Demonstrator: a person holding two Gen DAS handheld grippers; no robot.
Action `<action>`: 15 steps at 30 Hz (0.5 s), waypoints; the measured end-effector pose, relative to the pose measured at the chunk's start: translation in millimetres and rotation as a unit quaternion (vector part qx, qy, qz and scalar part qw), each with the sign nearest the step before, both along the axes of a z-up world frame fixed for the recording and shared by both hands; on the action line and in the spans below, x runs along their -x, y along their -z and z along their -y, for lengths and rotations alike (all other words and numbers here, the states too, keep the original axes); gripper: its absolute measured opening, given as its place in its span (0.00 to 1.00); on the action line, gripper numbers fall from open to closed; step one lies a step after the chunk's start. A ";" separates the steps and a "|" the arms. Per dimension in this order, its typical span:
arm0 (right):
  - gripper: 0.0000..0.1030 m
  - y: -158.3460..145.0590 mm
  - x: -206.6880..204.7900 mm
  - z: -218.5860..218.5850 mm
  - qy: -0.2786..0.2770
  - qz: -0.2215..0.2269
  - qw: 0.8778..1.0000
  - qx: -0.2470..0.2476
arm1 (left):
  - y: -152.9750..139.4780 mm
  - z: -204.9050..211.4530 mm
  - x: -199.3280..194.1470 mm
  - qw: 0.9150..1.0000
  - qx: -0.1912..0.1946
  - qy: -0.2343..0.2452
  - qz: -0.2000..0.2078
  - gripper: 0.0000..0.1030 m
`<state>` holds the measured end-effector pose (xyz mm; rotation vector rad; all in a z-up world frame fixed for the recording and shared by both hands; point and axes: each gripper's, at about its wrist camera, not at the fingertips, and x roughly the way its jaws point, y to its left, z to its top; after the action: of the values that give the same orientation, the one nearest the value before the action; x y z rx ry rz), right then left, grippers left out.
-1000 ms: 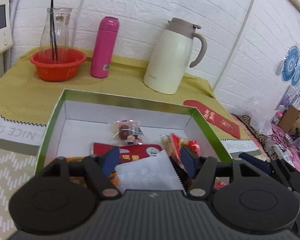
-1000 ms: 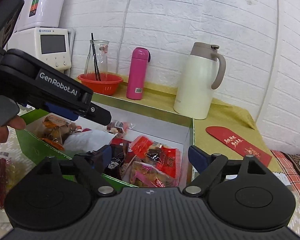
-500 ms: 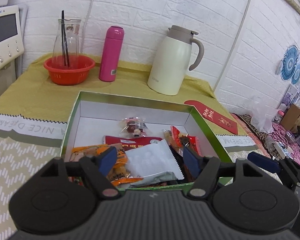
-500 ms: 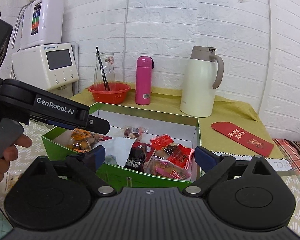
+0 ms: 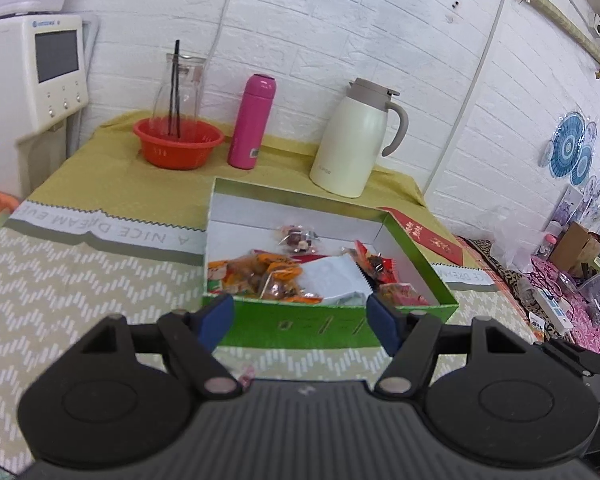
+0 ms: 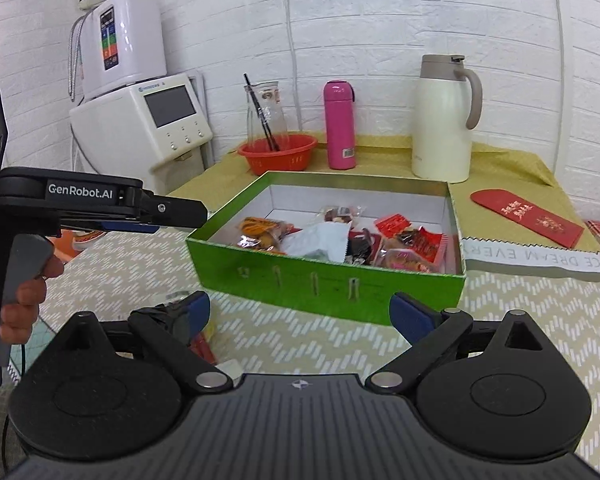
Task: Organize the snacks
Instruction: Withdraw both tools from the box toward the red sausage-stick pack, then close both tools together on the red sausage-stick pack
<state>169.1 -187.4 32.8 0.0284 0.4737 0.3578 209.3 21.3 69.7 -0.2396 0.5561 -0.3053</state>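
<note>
Spreading across both views lay the worktop [image 5: 80,272], covered with a pale zigzag cloth in front and a yellow-green cloth behind. Stood a white machine with a screen [image 6: 156,120] at the back left edge, against the brick wall. Sat the green box [image 6: 324,280] near the middle of the worktop, open on top, white inside. Held a heap of snacks [image 5: 300,276] toward its near side: orange packs [image 5: 260,272] on the left, a white packet [image 6: 320,240] in the middle, red packs [image 6: 412,240] on the right, and one small clear pack [image 5: 298,236] lying apart nearer the far wall. Stood behind the box a cream jug [image 6: 444,120], a pink flask [image 6: 340,124] and a glass carafe resting in an orange bowl [image 6: 278,154], all well apart from the box. Lay a red envelope [image 6: 528,214] flat on the cloth to the right of the box.

Hovered in front of the box, above the cloth, the left claw [image 5: 300,316], spread wide with nothing between its blue pads. Hung likewise before the near wall of the box the right claw [image 6: 300,316], wide and holding nothing. Lay a few small packs [image 6: 204,344] on the cloth beside the right claw's left pad, partly hidden and hard to make out.
</note>
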 end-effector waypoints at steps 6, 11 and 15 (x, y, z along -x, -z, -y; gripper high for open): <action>1.00 15.7 18.6 -25.9 -0.066 -0.011 0.997 0.034 | 24.6 -25.6 35.0 0.999 -0.025 -0.018 -0.026 0.67; 1.00 33.2 8.4 -50.9 -0.094 -0.033 0.994 0.051 | 49.5 -41.3 58.1 0.998 -0.027 -0.019 -0.056 0.67; 1.00 47.6 -11.5 -71.4 -0.113 -0.044 0.991 0.055 | 57.1 -44.3 78.9 0.998 -0.042 -0.017 -0.049 0.67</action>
<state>180.6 -116.0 -14.7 -0.1182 0.5861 0.5543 130.3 65.7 12.6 -0.1835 0.6604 -0.2377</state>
